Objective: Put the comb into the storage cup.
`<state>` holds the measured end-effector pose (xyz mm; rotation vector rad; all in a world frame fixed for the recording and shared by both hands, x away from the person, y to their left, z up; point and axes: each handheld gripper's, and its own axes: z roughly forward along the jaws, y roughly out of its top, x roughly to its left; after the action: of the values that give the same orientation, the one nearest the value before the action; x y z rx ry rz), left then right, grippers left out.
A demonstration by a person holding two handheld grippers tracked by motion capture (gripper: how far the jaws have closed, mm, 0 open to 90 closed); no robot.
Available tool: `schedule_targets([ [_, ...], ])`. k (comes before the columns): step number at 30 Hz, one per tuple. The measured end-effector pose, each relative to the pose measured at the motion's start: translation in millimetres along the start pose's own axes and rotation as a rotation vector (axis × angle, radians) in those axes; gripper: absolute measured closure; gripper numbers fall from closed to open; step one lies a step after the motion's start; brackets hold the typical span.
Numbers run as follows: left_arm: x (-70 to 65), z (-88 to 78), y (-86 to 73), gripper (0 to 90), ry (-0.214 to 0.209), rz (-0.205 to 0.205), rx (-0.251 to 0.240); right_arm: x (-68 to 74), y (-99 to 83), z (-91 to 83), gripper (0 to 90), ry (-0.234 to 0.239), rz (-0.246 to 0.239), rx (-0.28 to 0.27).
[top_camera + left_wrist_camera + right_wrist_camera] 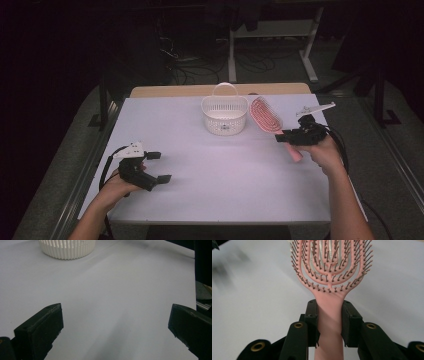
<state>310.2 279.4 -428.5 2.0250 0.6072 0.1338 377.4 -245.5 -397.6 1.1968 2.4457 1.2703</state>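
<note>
Near the table's (210,180) right edge, right gripper (283,138) clamps brush (266,119) handle beside basket (224,115); left gripper (159,167) wide open, empty.

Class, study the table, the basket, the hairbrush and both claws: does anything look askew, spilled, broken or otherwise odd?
Nothing stands out. The white basket stands upright on the table with its handle up. The right claw grips the pink hairbrush squarely by its handle, bristles intact. The left claw is open with nothing in it.
</note>
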Motion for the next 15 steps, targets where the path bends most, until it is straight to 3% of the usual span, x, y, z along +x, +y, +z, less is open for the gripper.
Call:
schedule_targets([
  [15,0.3,0.9,-0.2,0.0,0.000,-0.003,0.001,4.1,11.7,-6.7,69.0,0.013,-0.014,-0.130],
])
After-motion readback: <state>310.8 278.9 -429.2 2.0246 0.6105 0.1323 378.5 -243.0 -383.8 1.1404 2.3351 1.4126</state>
